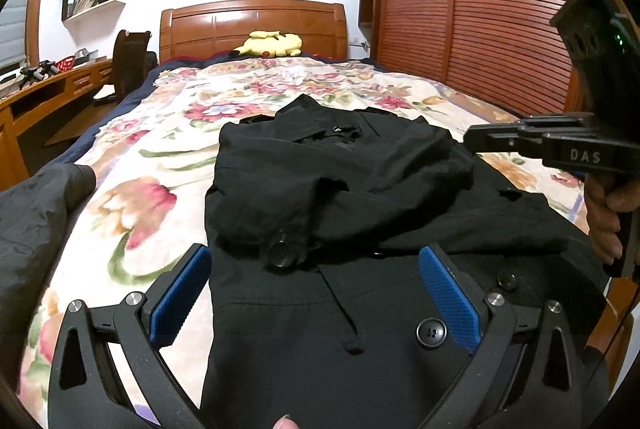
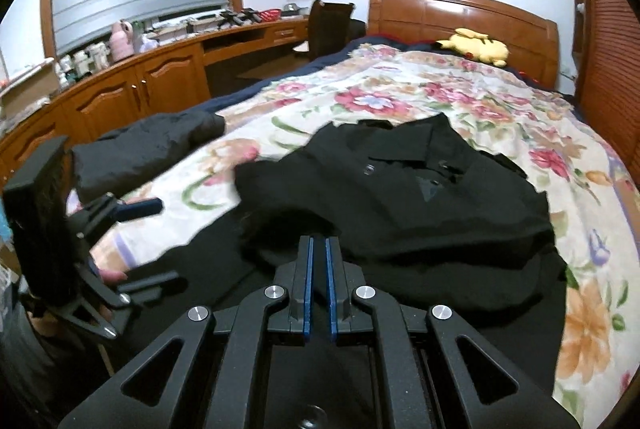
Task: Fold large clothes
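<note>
Black coat [image 1: 360,213] lying on bed [image 1: 168,149] under both tools | left tool [image 1: 316,293] hovering spread wide | right tool [image 2: 319,269] pressed together, pinching nothing.

The black coat [image 1: 360,329] is cut off by the lower edge of the left wrist view. In the right wrist view, the left gripper [image 2: 152,241] at lower left is blurred, its fingers [image 2: 140,207] smeared.
</note>
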Tool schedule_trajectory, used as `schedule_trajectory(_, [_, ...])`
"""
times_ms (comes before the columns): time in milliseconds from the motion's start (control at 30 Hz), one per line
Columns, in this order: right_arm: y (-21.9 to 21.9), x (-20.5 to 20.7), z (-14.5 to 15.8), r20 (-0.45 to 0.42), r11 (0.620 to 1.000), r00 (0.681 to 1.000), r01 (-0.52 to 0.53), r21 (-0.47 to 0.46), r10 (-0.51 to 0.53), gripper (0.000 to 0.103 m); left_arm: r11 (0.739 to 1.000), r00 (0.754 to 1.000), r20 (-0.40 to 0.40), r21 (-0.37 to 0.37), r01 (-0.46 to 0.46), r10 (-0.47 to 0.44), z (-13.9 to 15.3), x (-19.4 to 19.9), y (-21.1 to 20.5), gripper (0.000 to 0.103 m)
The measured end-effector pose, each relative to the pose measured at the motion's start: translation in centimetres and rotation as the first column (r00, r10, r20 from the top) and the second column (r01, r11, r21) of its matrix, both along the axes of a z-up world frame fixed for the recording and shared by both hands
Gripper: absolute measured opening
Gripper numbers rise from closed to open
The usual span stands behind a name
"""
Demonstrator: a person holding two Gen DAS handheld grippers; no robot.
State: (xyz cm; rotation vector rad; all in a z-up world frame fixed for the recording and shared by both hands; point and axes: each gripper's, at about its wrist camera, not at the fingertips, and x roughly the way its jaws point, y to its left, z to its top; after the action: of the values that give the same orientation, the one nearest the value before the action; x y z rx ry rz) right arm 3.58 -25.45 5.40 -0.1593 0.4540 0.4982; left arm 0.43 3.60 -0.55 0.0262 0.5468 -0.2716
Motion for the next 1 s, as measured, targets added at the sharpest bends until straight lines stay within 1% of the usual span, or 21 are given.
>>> schedule_trajectory(100, [-0.2,0.3,-1.0,-0.015,0.999,0.999,0.035,-0.003,-0.035,0.006,1.0,1.0,0.002,0.016,0.006,-0.006,-0.2,-0.3,-0.4,0.103])
schedule_trajectory(200, [-0.8,0.7,-2.2,-0.028,0.996,0.995,0.09,-0.027,-0.091,0.006,1.0,1.0,0.0,0.021,0.008,-0.008,-0.3,-0.3,-0.7,0.103])
schedule_trajectory(367, [-2.2,1.8,-4.4,-0.083,0.984,0.981,0.172,-0.053,-0.176,0.006,1.0,1.0,-0.003,0.027,0.011,-0.011,-0.3,-0.2,-0.9,0.103])
schedule_trajectory(400, [-2.3,2.1,-4.8,-0.098,0.981,0.977,0.182,-0.06,-0.187,0.009,1.0,1.0,-0.005,0.029,0.011,-0.01,-0.3,-0.2,-1.0,0.103])
schedule_trajectory(433, [-2.4,2.5,-5.2,-0.113,0.979,0.973,0.194,-0.068,-0.2,0.017,0.999,1.0,-0.006,0.031,0.01,-0.01,-0.4,-0.2,-1.1,0.103])
schedule_trajectory(467, [-2.6,2.8,-5.5,-0.125,0.975,0.968,0.208,-0.075,-0.216,0.021,0.999,1.0,-0.008,0.034,0.01,-0.01,-0.4,-0.2,-1.2,0.103])
schedule_trajectory(533, [-2.9,3.2,-5.8,-0.143,0.971,0.961,0.228,-0.078,-0.237,0.037,0.999,1.0,-0.011,0.035,0.01,-0.01,-0.5,-0.2,-1.3,0.103])
schedule_trajectory(567, [-3.0,3.3,-6.0,-0.159,0.971,0.958,0.228,-0.077,-0.238,0.04,0.999,1.0,-0.012,0.035,0.011,-0.01,-0.5,-0.2,-1.5,0.103])
schedule_trajectory(600, [-2.9,3.6,-6.3,-0.18,0.972,0.956,0.22,-0.077,-0.231,0.042,0.999,1.0,-0.014,0.034,0.011,-0.011,-0.5,-0.1,-1.5,0.103])
schedule_trajectory(633, [-2.8,3.7,-6.5,-0.187,0.973,0.956,0.215,-0.082,-0.227,0.042,0.999,1.0,-0.015,0.035,0.012,-0.011,-0.5,-0.1,-1.5,0.103])
schedule_trajectory(733, [-1.9,3.9,-7.1,-0.169,0.974,0.961,0.207,-0.091,-0.22,0.042,0.999,1.0,-0.016,0.043,0.008,-0.008,-0.5,0.0,-1.6,0.103])
schedule_trajectory(867, [-0.6,4.2,-7.3,-0.157,0.974,0.963,0.21,-0.08,-0.22,0.042,0.999,1.0,-0.025,0.044,0.002,-0.001,-0.5,0.3,-1.6,0.103])
schedule_trajectory(1000, [-0.1,4.7,-7.4,-0.162,0.977,0.964,0.205,-0.054,-0.211,0.042,0.998,0.999,-0.05,0.065,-0.014,0.017,-0.5,1.2,-1.6,0.103])
